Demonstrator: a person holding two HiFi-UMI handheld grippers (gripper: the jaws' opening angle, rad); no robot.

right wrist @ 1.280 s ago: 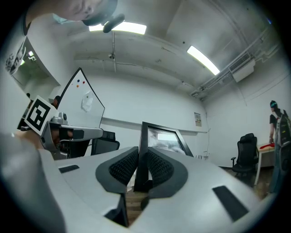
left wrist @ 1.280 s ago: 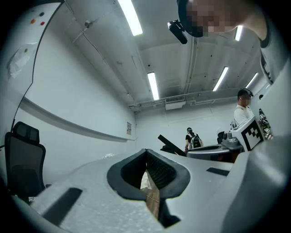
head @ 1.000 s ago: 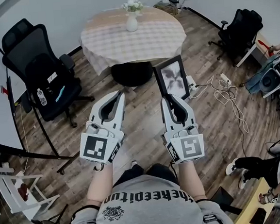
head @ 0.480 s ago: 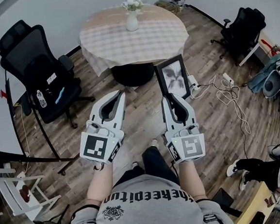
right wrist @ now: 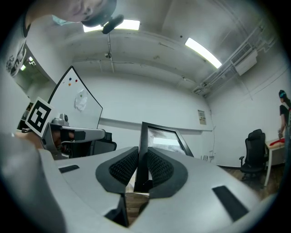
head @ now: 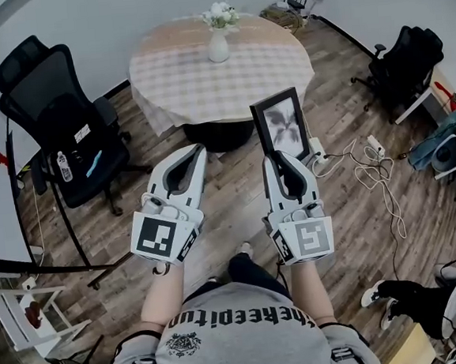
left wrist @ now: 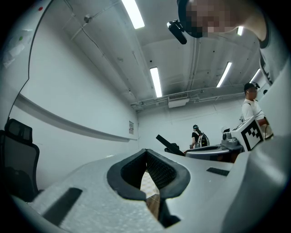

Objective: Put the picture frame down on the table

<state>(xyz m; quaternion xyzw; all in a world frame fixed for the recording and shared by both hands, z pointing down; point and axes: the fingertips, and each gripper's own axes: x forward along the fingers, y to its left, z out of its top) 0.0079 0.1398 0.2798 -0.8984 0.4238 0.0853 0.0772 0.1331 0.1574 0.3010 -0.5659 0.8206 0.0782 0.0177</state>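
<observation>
Head view | one picture frame (clamped, right tongs) | one table

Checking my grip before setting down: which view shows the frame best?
Head view: the whole frame, upright in the right tongs, short of the table. Right gripper view shows only its edge, clamped; left gripper view, maybe a dark sliver.

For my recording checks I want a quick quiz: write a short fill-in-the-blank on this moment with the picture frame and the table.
The right tool clamps the picture frame, while the left tool holds ___.
The white vase on the round table holds ___.
In the head view, left of the table stands a black office ___.
Missing words: nothing; flowers; chair.
</observation>
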